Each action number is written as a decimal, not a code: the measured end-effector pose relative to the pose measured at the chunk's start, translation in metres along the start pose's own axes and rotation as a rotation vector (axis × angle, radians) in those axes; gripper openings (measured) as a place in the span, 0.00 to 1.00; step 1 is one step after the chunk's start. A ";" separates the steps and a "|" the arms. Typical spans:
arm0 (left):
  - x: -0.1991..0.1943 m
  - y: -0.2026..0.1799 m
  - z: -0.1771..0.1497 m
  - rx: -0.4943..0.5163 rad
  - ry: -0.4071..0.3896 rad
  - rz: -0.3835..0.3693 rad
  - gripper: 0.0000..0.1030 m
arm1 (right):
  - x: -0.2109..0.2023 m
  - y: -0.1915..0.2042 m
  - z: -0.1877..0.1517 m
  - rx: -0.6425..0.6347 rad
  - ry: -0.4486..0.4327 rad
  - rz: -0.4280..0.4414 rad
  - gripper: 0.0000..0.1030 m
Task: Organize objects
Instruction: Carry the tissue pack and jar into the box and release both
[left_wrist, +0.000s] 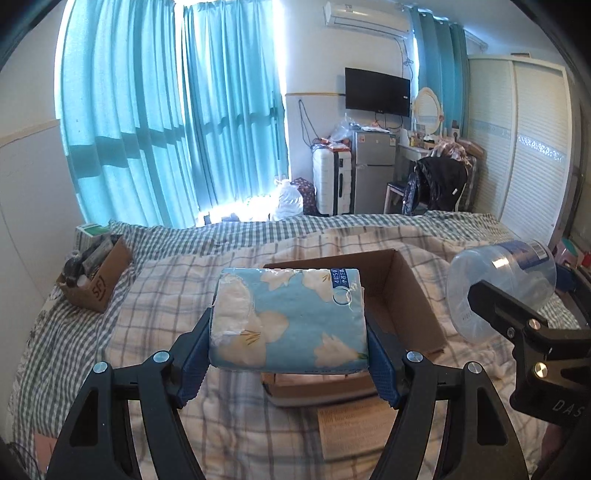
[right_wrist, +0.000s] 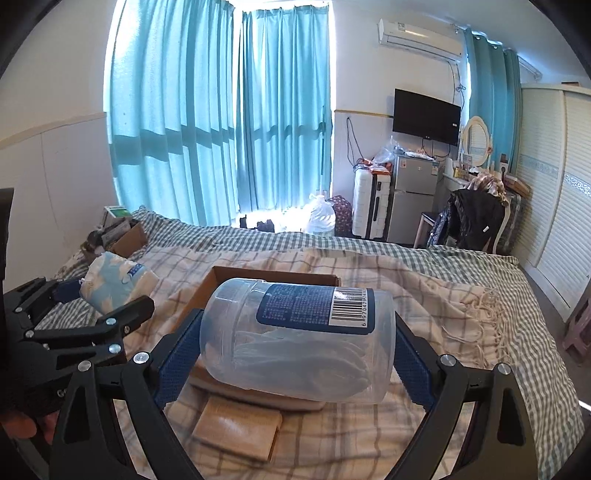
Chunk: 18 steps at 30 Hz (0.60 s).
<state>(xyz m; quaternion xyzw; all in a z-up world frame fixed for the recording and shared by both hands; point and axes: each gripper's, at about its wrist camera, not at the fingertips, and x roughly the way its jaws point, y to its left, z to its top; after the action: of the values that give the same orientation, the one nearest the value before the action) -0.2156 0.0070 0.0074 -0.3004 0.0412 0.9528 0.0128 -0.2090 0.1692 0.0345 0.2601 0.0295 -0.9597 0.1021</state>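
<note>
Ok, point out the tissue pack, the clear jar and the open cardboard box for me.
tissue pack (left_wrist: 291, 317), left wrist view, middle of its blue floral top.
clear jar (right_wrist: 295, 343), right wrist view, clear side wall.
cardboard box (left_wrist: 410, 299), left wrist view, inner right wall.

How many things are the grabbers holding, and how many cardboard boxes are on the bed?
Tissue packs held: 1, in the left gripper
Clear jars held: 1, in the right gripper
Cardboard boxes on the bed: 2, one open in the middle, one far left
Total: 4

Home bedroom: checked bed, teal curtains, wardrobe, wall television.
</note>
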 end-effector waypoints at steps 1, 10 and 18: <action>0.012 -0.001 0.002 0.011 0.000 0.000 0.73 | 0.010 -0.002 0.003 0.000 0.004 -0.001 0.91; 0.086 -0.013 0.003 0.056 0.007 -0.048 0.73 | 0.097 -0.013 0.016 0.015 0.041 -0.008 0.90; 0.117 -0.018 -0.004 0.050 0.037 -0.070 0.73 | 0.135 -0.017 0.005 0.010 0.077 -0.009 0.90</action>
<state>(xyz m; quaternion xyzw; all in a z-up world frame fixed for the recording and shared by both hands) -0.3082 0.0241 -0.0647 -0.3187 0.0547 0.9448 0.0530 -0.3288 0.1605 -0.0294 0.2970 0.0298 -0.9497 0.0952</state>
